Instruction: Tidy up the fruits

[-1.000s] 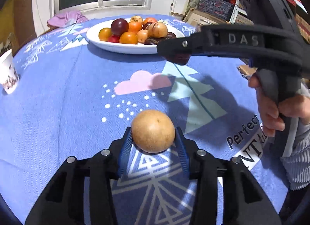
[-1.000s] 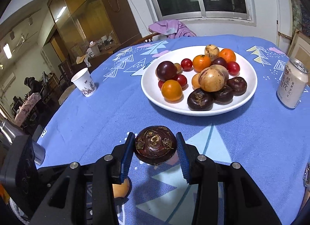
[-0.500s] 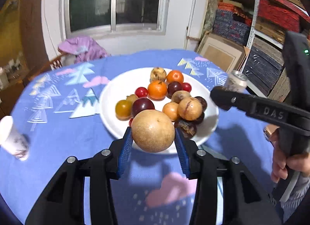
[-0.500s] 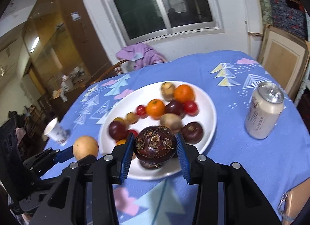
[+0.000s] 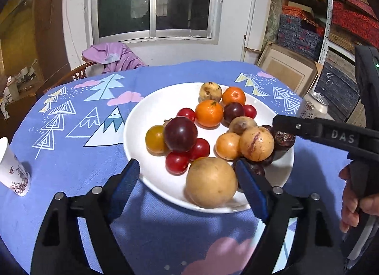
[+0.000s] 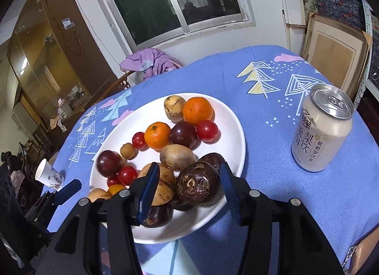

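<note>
A white plate (image 5: 146, 118) heaped with several fruits stands on the blue tablecloth. My left gripper (image 5: 187, 173) hangs over the plate's near rim with its jaws opening wide. A round tan fruit (image 5: 210, 182) lies on the rim between them, close to the right pad (image 5: 248, 192) and far from the left pad. My right gripper (image 6: 189, 170) is over the plate's (image 6: 227, 137) near right side, jaws opening too. Between its pads, a dark purple-brown fruit (image 6: 197, 183) rests on the pile with a gap on the left. One finger of the right gripper (image 5: 319, 130) shows in the left wrist view.
A drink can (image 6: 322, 130) stands right of the plate. A paper cup (image 5: 11, 168) sits near the table's left edge. A chair draped with purple cloth (image 5: 111, 57) is behind the table. A person's hand (image 5: 353, 204) grips the right handle.
Both grippers came forward from the near tablecloth to the plate. Their jaws, shut on the tan fruit and the dark fruit before, have spread, and both fruits now rest in the plate.
</note>
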Demonstrator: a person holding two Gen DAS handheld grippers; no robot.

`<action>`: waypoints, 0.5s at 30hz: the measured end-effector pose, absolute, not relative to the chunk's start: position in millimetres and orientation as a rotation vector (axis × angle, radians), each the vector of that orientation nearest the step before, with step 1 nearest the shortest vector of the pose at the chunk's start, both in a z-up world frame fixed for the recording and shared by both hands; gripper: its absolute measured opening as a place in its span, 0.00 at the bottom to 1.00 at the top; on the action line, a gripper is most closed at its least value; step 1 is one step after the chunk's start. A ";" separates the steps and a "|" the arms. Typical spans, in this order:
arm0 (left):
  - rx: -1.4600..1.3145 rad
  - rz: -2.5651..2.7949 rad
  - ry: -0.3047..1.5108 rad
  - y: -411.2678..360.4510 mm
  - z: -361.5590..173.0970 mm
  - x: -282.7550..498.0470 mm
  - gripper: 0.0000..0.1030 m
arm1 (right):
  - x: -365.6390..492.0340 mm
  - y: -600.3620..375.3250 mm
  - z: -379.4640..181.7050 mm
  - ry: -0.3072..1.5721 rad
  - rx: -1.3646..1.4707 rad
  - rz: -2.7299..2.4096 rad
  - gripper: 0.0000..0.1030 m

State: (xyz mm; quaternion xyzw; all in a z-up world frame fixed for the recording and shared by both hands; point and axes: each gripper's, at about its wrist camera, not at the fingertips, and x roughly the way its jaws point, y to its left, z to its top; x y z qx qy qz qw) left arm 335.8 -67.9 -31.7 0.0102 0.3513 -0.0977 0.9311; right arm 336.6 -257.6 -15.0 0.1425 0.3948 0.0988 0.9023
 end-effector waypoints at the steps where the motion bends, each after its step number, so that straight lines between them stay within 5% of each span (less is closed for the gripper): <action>1: 0.017 -0.192 0.711 -64.7 -29.5 330.5 0.82 | 331.4 -257.8 -11.3 0.805 0.300 0.210 0.55; 5: 0.011 -0.168 0.669 -53.7 -17.7 305.1 0.93 | 300.1 -255.5 6.0 0.742 0.312 0.221 0.67; 15: 0.002 -0.083 0.550 -29.8 10.0 211.8 0.96 | 193.4 -218.2 10.6 0.599 0.140 0.137 0.97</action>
